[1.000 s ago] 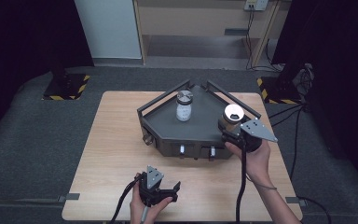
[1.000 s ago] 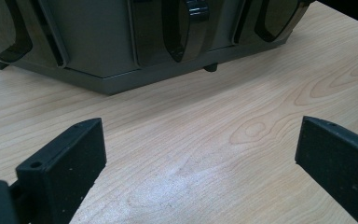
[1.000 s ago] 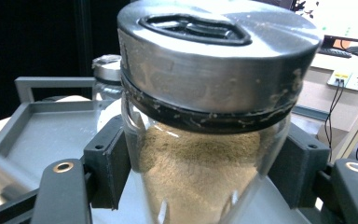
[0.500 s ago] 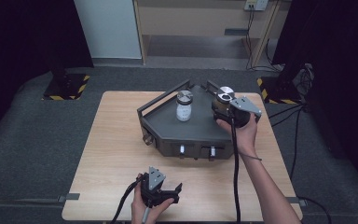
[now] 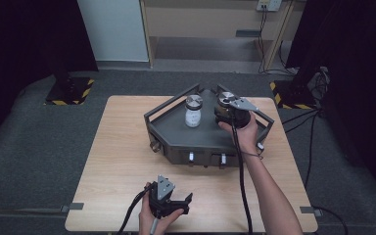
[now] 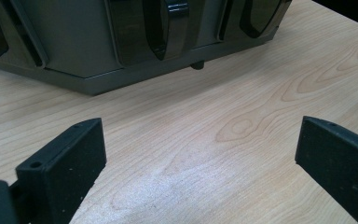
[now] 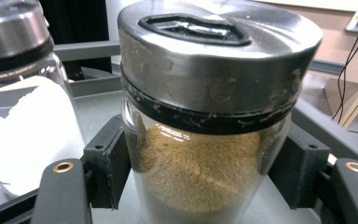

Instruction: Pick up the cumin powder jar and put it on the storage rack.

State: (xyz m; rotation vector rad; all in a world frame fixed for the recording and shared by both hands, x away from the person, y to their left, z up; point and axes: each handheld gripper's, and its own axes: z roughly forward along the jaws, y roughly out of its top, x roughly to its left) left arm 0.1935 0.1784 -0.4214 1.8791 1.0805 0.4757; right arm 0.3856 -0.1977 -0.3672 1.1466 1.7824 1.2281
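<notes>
Partly, right hand-held gripper [image 5: 223, 113] hides brown-powder jar [image 7: 205, 140].

High view looks down on the table [image 5: 117, 161]; both gripper views sit close (sharing the rack [image 5: 200, 139]).

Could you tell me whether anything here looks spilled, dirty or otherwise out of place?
Yes: the jar of brown powder, held in the right gripper over the dark rack, has brown powder stuck around its metal lid and black collar. The jar of white powder stands upright beside it; nothing looks spilled on the table.
</notes>
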